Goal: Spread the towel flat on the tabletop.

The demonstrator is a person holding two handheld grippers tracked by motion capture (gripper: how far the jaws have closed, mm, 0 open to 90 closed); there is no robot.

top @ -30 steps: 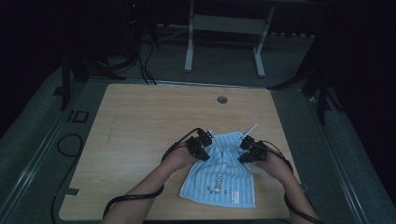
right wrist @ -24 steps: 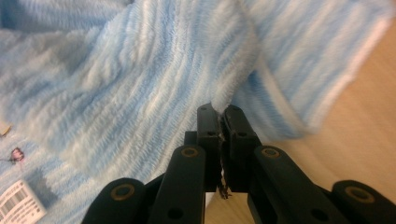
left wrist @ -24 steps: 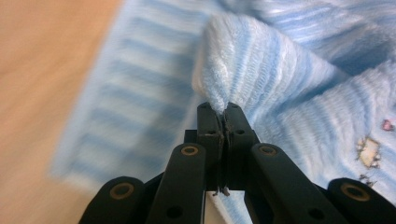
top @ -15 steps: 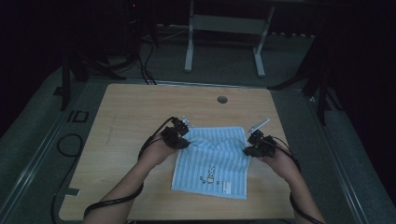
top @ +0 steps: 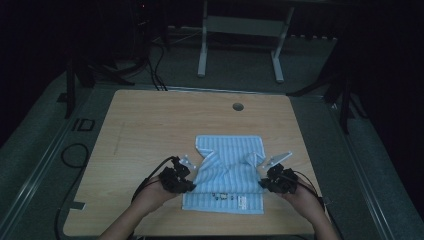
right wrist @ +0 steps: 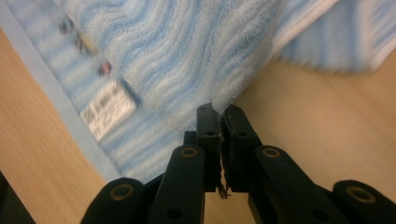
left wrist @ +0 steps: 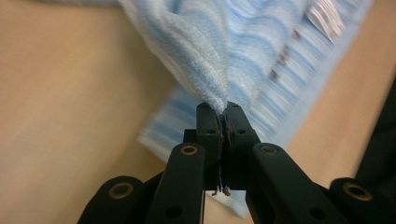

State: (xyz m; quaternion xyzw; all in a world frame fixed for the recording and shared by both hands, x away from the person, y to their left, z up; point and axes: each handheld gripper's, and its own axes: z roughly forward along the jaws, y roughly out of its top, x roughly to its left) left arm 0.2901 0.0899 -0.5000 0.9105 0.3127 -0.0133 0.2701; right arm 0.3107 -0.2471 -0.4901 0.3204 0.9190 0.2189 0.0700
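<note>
A blue-and-white striped towel (top: 227,150) lies on the wooden table (top: 150,130), near the front edge. Its held edge is raised and drawn back over the lower layer. My left gripper (top: 191,176) is at the towel's left side and my right gripper (top: 263,177) at its right side, a hand behind each. In the left gripper view the jaws are shut on a bunched edge of the towel (left wrist: 205,51), left gripper (left wrist: 223,108). In the right gripper view the jaws pinch the towel (right wrist: 187,51) the same way, right gripper (right wrist: 222,112). A white label (right wrist: 108,108) shows on the lower layer.
A round cable hole (top: 238,106) sits in the table near its far edge. A white desk frame (top: 240,45) stands on the floor beyond the table. Cables (top: 75,155) run along the floor at the left. Bare wood lies left of the towel and beyond it.
Both grippers have spread apart and come back toward the near edge, still shut on the towel. The held edge is now stretched wide and drawn over the layer below.
</note>
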